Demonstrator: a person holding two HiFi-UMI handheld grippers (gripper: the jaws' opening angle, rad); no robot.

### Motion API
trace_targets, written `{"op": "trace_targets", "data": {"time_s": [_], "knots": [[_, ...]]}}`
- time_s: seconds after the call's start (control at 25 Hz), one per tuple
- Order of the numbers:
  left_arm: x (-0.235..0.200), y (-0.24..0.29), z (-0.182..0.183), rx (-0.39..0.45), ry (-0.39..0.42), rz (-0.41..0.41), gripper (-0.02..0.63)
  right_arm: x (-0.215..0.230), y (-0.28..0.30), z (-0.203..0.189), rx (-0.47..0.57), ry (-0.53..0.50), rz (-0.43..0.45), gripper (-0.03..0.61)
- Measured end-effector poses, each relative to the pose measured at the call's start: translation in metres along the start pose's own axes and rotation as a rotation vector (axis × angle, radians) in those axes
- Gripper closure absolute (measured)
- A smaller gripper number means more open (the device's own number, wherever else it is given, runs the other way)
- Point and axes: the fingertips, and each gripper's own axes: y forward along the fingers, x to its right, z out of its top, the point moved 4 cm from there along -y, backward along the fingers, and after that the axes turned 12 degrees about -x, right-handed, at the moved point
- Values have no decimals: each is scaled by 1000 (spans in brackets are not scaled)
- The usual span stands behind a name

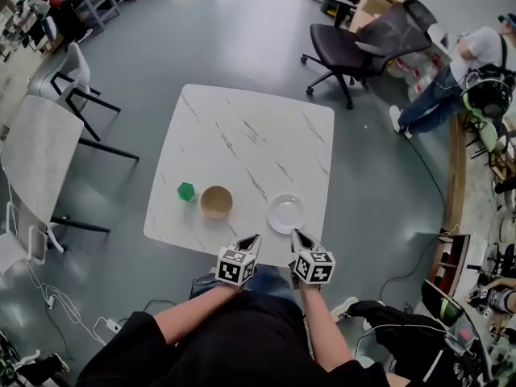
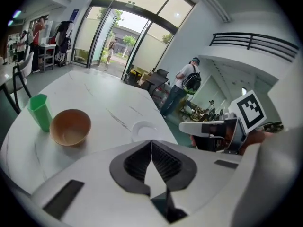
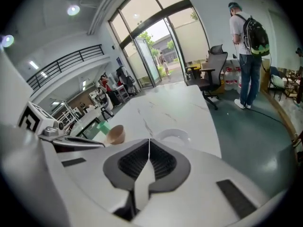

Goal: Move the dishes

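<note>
A green cup (image 1: 186,191), a tan bowl (image 1: 216,201) and a white plate (image 1: 286,213) stand in a row near the front edge of the white marble table (image 1: 242,143). My left gripper (image 1: 254,238) hovers at the table's front edge, just in front of the bowl, its jaws shut with nothing between them. My right gripper (image 1: 296,234) hangs beside it in front of the plate, also shut and empty. The left gripper view shows the cup (image 2: 40,110), bowl (image 2: 70,126) and plate (image 2: 143,128) beyond the closed jaws (image 2: 151,145). The right gripper view shows the plate (image 3: 173,135) and bowl (image 3: 115,134).
A black office chair (image 1: 363,43) stands beyond the table's far right corner, and a person (image 1: 451,79) sits at the right. A second white table (image 1: 36,156) with white chairs stands at the left. Cables lie on the grey floor.
</note>
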Motion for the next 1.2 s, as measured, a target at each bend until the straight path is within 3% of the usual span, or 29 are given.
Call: {"op": "trace_targets", "data": {"time_s": [0.16,0.32,0.6,0.96,1.2], "knots": [[7,-69,-11,142,110,-13,595,-86,-27,-13,104,-112,-53,557],[4,-135,-34,250,182,-14,595,-162,-57,-34,210,-97,-52,561],[10,-215,-70,294,222,-51,595,-252,-115,-52,324,-199,-153,561],[36,-284,-75,526,275,5,595,-303,-153,-57,442,-269,-160,561],[57,-307,-62,620,347,49,595,-310,-183,-50,490,-339,-157,561]]}}
